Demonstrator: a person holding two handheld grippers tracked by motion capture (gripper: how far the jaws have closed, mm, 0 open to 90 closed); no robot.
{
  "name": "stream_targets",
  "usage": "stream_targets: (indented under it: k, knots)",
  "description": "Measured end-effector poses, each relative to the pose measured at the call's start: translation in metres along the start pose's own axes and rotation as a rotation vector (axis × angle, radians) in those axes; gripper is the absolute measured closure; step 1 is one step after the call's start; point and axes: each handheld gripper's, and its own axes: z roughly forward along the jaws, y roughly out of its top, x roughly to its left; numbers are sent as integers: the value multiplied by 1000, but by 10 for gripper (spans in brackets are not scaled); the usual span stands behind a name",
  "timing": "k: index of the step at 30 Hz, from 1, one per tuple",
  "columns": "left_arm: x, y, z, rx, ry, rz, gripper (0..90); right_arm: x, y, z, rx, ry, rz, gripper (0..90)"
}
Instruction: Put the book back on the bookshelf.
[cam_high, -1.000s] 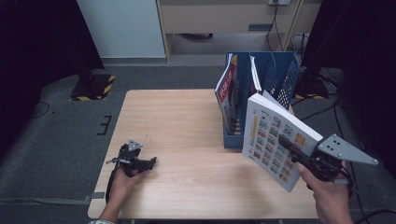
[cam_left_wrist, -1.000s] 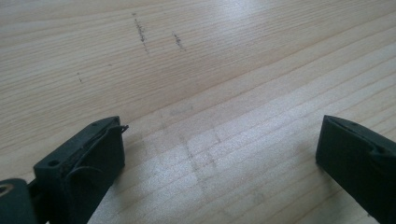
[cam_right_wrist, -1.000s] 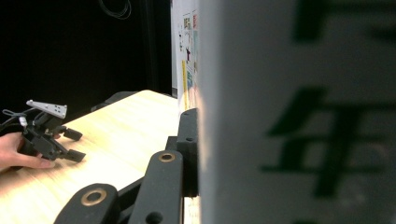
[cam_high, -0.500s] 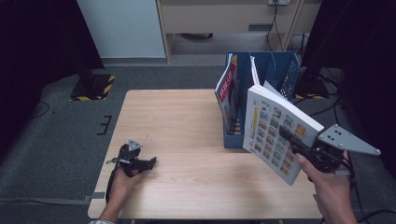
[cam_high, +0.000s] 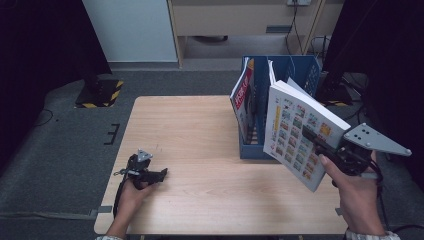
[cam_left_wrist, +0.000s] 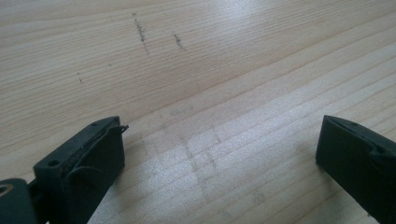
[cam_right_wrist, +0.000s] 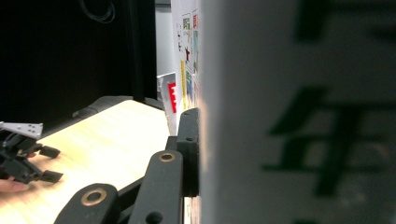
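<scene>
My right claw (cam_high: 314, 141) is clamped on a thick book (cam_high: 300, 129), its cover a grid of small coloured pictures. I hold the book in the air, tilted, over the right edge of the surface (cam_high: 200, 130), just in front of the blue file rack (cam_high: 260, 145) and not resting on anything. In the right gripper view one black jaw presses flat against the book's pale cover (cam_right_wrist: 289, 116), printed with large dark characters too blurred to read. The rack stands at the far right of the surface with a red and white magazine (cam_high: 242, 95) upright in its left slot; more pages stand further right inside it.

My left claw (cam_high: 159, 174) rests low on the near left part of the surface, well apart from the book and rack. Its jaws stand wide apart with bare wood between them, holding nothing
</scene>
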Motion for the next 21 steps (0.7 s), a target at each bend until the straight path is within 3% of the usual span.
stream_targets:
  k: [21]
  knots:
    - [0,0,0,0,2,-1,4,-20,8,10,13,-81,23,739]
